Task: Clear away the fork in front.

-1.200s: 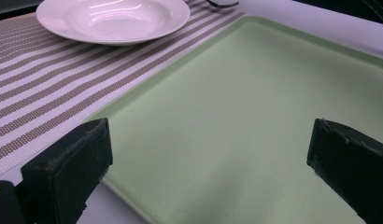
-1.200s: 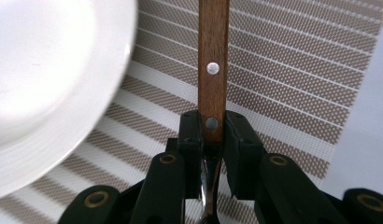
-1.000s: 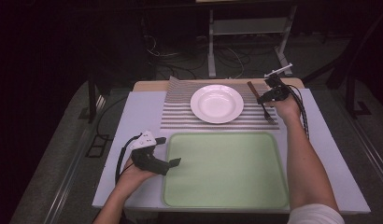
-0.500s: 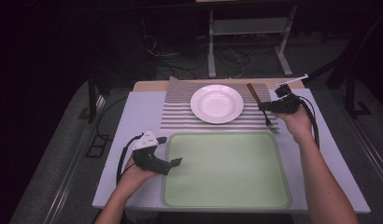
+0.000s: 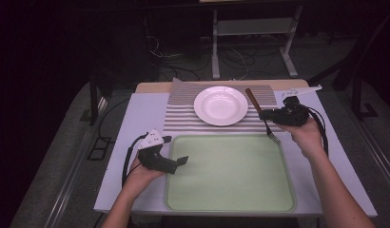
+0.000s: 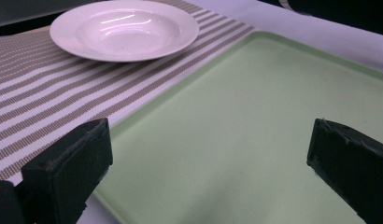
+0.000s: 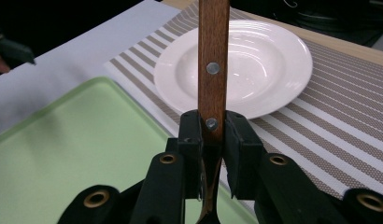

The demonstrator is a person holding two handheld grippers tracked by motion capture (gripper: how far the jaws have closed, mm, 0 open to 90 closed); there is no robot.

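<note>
A fork (image 5: pixel 263 116) with a brown wooden handle (image 7: pixel 213 60) is held up off the table, tines pointing down toward the green tray's far right corner. My right gripper (image 5: pixel 265 114) (image 7: pixel 212 126) is shut on that handle near its lower rivet. A white deep plate (image 5: pixel 220 105) (image 6: pixel 124 29) (image 7: pixel 236 65) rests on the striped placemat (image 5: pixel 183 114) to the left of the fork. My left gripper (image 5: pixel 180 161) (image 6: pixel 213 154) stands open over the near left part of the light green tray (image 5: pixel 231 199) (image 6: pixel 255 130) (image 7: pixel 63 154), with nothing between its jaws.
The tray and placemat lie on a white table cover (image 5: pixel 141 118). A wooden table edge (image 5: pixel 155 87) shows behind the placemat. Beyond the table stand a metal rack (image 5: pixel 250 42) and loose cables (image 5: pixel 179 61) on a dark floor.
My right gripper has lifted the fork off the placemat and carried it left and toward the near side, to the tray's far right corner. The left gripper has stayed put.
</note>
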